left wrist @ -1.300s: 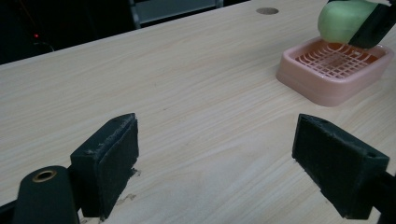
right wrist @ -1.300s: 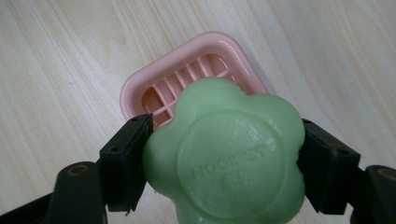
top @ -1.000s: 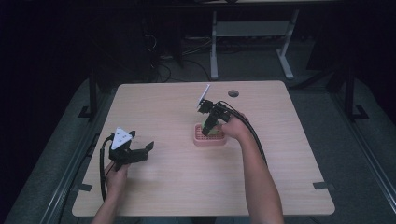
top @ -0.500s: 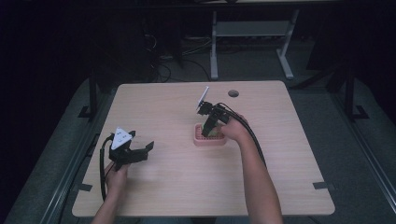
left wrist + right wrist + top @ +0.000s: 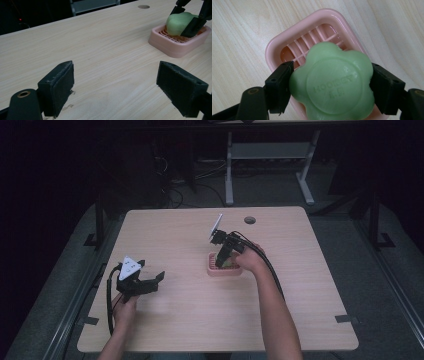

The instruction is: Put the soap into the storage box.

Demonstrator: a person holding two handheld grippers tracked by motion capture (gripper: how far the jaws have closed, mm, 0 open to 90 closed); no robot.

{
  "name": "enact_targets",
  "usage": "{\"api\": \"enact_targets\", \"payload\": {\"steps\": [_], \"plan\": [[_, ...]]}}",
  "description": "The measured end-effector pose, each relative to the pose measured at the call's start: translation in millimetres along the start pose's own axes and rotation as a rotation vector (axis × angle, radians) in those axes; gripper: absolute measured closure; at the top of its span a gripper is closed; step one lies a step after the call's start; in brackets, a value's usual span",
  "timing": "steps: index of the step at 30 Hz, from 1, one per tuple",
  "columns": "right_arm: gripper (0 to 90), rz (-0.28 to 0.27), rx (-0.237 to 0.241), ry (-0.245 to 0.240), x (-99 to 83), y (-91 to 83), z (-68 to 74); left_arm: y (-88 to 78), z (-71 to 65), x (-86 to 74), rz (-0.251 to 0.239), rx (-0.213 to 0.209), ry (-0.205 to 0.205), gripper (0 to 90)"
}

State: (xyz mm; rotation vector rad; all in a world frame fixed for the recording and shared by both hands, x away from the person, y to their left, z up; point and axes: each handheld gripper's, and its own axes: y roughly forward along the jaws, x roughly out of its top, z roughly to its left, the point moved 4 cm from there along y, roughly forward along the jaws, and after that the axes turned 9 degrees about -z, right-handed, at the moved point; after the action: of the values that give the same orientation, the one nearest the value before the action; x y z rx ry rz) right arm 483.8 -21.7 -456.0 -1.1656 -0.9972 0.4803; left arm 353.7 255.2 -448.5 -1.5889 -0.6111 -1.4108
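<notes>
A green flower-shaped soap (image 5: pixel 332 75) with embossed lettering sits between the jaws of my right gripper (image 5: pixel 333 87), which is shut on its two sides. Under it is a pink slatted soap dish (image 5: pixel 277 50). In the high view the right gripper (image 5: pixel 221 259) points down over the dish (image 5: pixel 212 270) at the table's middle. From the left gripper view the soap (image 5: pixel 178 22) hangs tilted at the dish's (image 5: pixel 172 45) rim level; I cannot tell whether it touches the slats. My left gripper (image 5: pixel 120 87) is open wide over bare wood, well left of the dish (image 5: pixel 152 281).
The wooden table (image 5: pixel 200 320) has a round cable hole (image 5: pixel 250 220) near its far edge. A grey metal stand (image 5: pixel 270 152) and cables are on the dark floor beyond. The person's forearms come in from the near edge.
The right gripper with the soap has eased slightly down over the dish. The left gripper has stayed put.
</notes>
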Motion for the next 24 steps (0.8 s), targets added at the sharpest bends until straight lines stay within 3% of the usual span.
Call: {"api": "enact_targets", "payload": {"steps": [24], "plan": [[25.7, 0.0, -0.002, -0.013, 0.2, 1.1, 1.2, 0.0, -0.3, 0.1, 0.001, -0.001, 0.0, 14.3]]}}
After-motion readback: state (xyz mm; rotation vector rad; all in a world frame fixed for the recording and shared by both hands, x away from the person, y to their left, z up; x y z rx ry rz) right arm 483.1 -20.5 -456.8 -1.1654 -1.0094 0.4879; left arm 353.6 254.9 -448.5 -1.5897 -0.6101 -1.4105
